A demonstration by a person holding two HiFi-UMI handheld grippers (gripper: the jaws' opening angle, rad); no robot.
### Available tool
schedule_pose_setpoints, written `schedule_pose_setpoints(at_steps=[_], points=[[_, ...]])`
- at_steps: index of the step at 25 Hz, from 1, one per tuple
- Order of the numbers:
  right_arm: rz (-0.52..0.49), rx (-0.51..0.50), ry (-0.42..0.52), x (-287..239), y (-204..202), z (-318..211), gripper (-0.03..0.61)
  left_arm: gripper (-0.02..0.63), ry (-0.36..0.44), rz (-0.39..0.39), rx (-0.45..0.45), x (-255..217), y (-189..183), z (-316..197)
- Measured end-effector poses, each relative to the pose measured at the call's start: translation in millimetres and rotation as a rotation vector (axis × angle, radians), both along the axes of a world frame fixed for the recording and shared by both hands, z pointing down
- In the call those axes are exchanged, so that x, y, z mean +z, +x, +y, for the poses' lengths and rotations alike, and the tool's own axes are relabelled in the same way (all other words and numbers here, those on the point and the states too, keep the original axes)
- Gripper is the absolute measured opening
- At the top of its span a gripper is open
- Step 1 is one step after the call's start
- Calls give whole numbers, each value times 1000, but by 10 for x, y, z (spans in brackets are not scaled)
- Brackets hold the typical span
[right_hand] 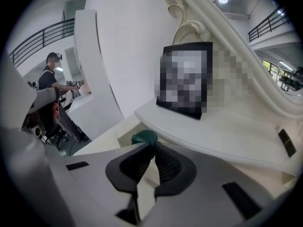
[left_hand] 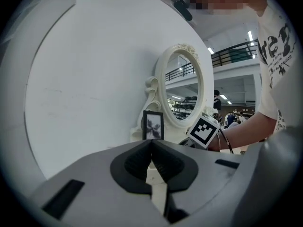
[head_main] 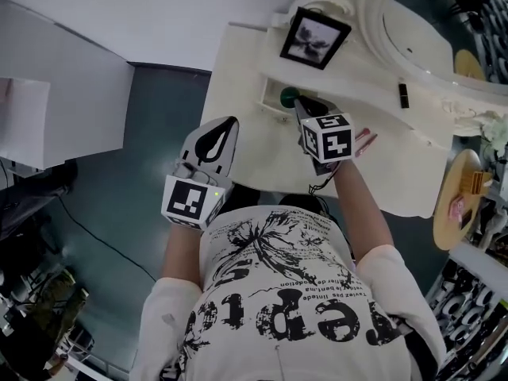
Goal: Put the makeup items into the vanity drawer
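Note:
A dark green round makeup item point(head_main: 289, 96) point(right_hand: 144, 137) lies in the small open drawer point(head_main: 272, 101) under the shelf of the cream vanity point(head_main: 238, 78). My right gripper point(head_main: 301, 107) point(right_hand: 152, 144) points down at it, jaws shut and empty, tips just short of the green item. My left gripper point(head_main: 231, 122) point(left_hand: 151, 141) hovers over the vanity's left front edge, its jaws shut with nothing between them. A small black stick-like item point(head_main: 403, 95) point(right_hand: 285, 142) rests on the shelf to the right. Pink items point(head_main: 366, 141) lie on the tabletop beside my right wrist.
A black photo frame point(head_main: 315, 38) point(left_hand: 153, 125) point(right_hand: 184, 79) stands on the shelf before the oval mirror point(head_main: 413, 46) point(left_hand: 184, 86). A round wooden tray point(head_main: 460, 201) with small items sits at the right. A white wall panel point(head_main: 55, 94) stands to the left.

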State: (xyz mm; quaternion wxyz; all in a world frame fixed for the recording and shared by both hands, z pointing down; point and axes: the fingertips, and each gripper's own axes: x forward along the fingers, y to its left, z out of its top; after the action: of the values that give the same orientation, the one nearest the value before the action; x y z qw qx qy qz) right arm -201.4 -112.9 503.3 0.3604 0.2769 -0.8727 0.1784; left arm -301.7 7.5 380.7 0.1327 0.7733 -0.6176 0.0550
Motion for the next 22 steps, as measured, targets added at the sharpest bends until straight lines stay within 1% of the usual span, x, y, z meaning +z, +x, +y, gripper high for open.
schedule_pose_setpoints(at_steps=[2, 3, 4, 5, 6, 7, 9, 12, 16, 22], points=[[7, -8, -17, 49, -43, 16, 46, 12, -6, 8, -9, 41, -46, 18], [7, -13, -30, 71, -61, 33, 60, 12, -8, 11, -10, 59, -57, 22], [1, -16, -46, 87, -78, 55, 103, 12, -10, 14, -8, 73, -62, 22], [-10, -13, -59, 93, -92, 75, 166, 12, -11, 17, -3, 83, -60, 19], [-23, -5, -65, 89, -96, 88, 215, 12, -10, 18, 4, 87, -52, 10], [-32, 6, -62, 76, -86, 91, 249, 12, -8, 19, 14, 86, -38, -5], [-33, 28, -38, 38, -26, 75, 290, 12, -2, 21, 41, 72, 10, -56], [-34, 71, -17, -24, 130, 35, 302, 12, 7, 23, 97, 44, 128, -168], [-47, 164, 15, -118, 442, -43, 302, 12, 22, 24, 181, 11, 345, -338], [-19, 348, 28, -138, 1225, -56, 302, 12, 24, 37, 332, -40, 868, -572]])
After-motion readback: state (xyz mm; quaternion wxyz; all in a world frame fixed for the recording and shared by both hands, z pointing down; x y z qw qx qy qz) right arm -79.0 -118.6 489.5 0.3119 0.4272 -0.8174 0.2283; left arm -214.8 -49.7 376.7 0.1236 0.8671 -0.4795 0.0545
